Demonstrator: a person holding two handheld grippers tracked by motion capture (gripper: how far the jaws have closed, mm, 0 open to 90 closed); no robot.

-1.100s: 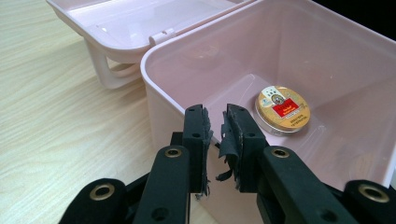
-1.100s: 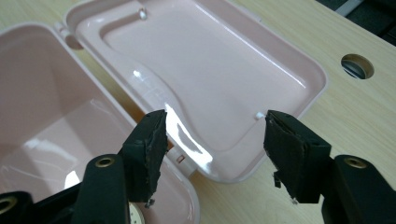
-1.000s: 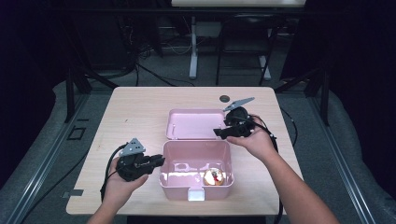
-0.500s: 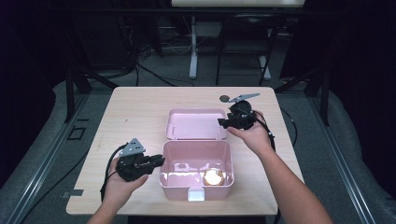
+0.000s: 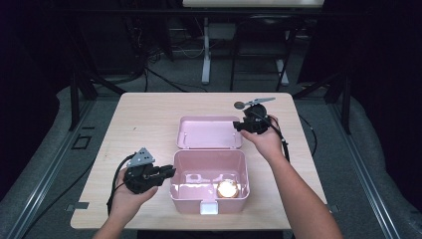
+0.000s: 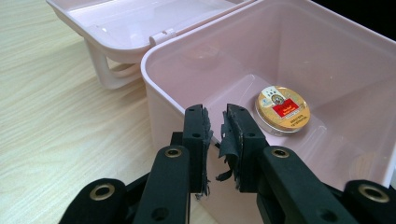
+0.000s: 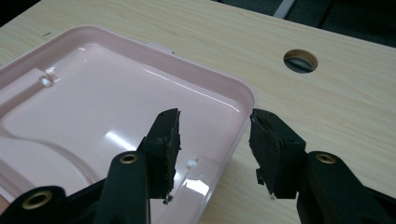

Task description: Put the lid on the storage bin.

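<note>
The right claw (image 7: 212, 140), jaws wide apart and empty, straddles the lid's (image 5: 209, 132) corner edge; the likely step is shutting the box (image 5: 209, 172). Take the rim squarely before swinging the lid over. The left claw (image 6: 215, 135), nearly closed on nothing, sits by the box's near wall and could steady it. A tin (image 6: 282, 108) lies inside on the desk-borne box's floor.

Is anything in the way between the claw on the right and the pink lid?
Nothing visible. The right gripper is open with its jaws astride the corner rim of the flat pink plastic lid, one over the lid, one over the light wooden table.
</note>
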